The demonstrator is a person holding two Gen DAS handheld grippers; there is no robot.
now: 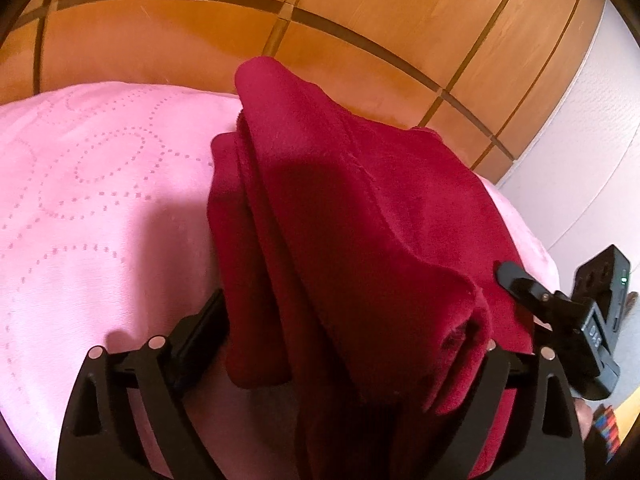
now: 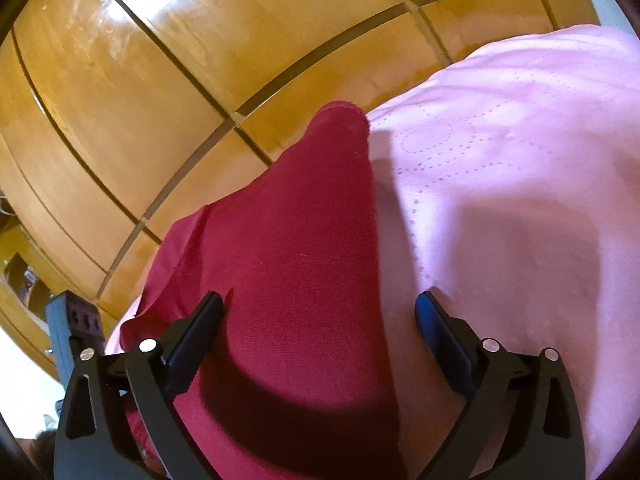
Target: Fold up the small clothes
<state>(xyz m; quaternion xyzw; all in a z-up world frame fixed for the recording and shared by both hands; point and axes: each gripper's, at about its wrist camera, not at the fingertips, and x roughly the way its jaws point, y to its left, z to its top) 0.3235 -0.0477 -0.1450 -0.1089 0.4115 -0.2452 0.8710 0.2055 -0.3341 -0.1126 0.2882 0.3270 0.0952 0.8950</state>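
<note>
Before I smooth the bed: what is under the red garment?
The red garment lies on the pink quilted bedspread, which shows on both sides of it. Whether anything else lies beneath cannot be seen: its bunched folds cover that patch.

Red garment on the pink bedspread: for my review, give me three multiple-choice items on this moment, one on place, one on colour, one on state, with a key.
1. Where does the red garment lie?
A. on the pink quilted bedspread, near the wooden panelled wall
B. on a wooden floor
C. in a basket

2. What colour is the garment?
A. navy
B. deep red
C. white

3. How do the right gripper's jaws stand?
A. clamped on a hanger
B. wide apart, pads not pressing the cloth
C. out of view

Key:
1 A, pink bedding shows beside the cloth in both wrist views.
2 B, the whole piece is one deep red.
3 B, the right finger stands clear over the bedspread and the left finger only borders the cloth; the left gripper stands open too.
</note>
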